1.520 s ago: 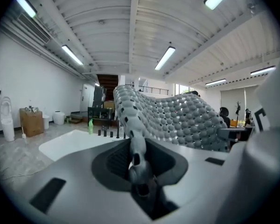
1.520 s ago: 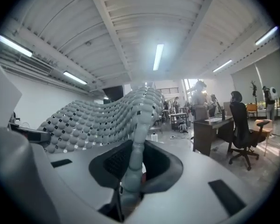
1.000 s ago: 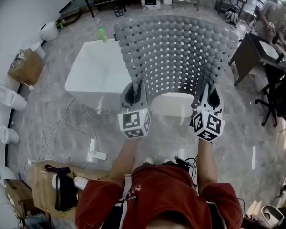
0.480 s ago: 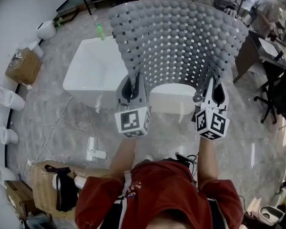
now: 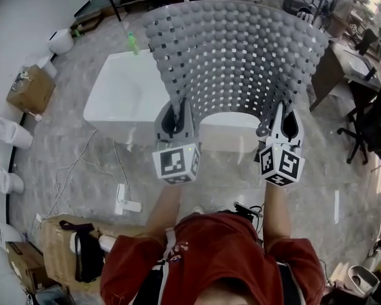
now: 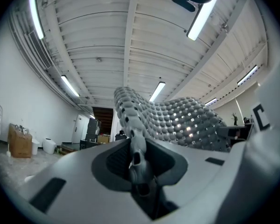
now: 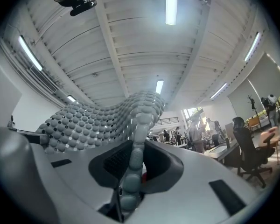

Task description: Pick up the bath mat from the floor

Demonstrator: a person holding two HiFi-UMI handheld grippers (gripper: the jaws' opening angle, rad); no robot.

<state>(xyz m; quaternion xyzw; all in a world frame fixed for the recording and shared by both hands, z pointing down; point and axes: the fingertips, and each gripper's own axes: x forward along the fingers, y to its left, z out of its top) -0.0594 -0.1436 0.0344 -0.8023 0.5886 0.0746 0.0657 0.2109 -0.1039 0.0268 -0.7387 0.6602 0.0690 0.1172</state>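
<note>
A grey bath mat [image 5: 235, 56] of round bumps and square holes hangs spread out in the air in front of me, bowed between the two grippers. My left gripper [image 5: 176, 116] is shut on its near left corner, and my right gripper [image 5: 280, 121] is shut on its near right corner. In the left gripper view the mat's edge [image 6: 133, 134] runs pinched between the jaws and the mat arches up to the right. In the right gripper view the bumpy edge [image 7: 135, 164] is clamped between the jaws, with the mat [image 7: 88, 122] spreading left.
A white bathtub [image 5: 127, 97] stands on the marble floor under the mat. A green bottle [image 5: 133, 42] sits at its far corner. Cardboard boxes [image 5: 32, 88] and toilets [image 5: 9, 132] line the left wall. A dark desk [image 5: 343, 68] and chair [image 5: 374, 126] stand at right.
Both grippers have lifted the mat higher and a little further forward; it now stands taller and covers more of the tub. In the last half second little moved.
</note>
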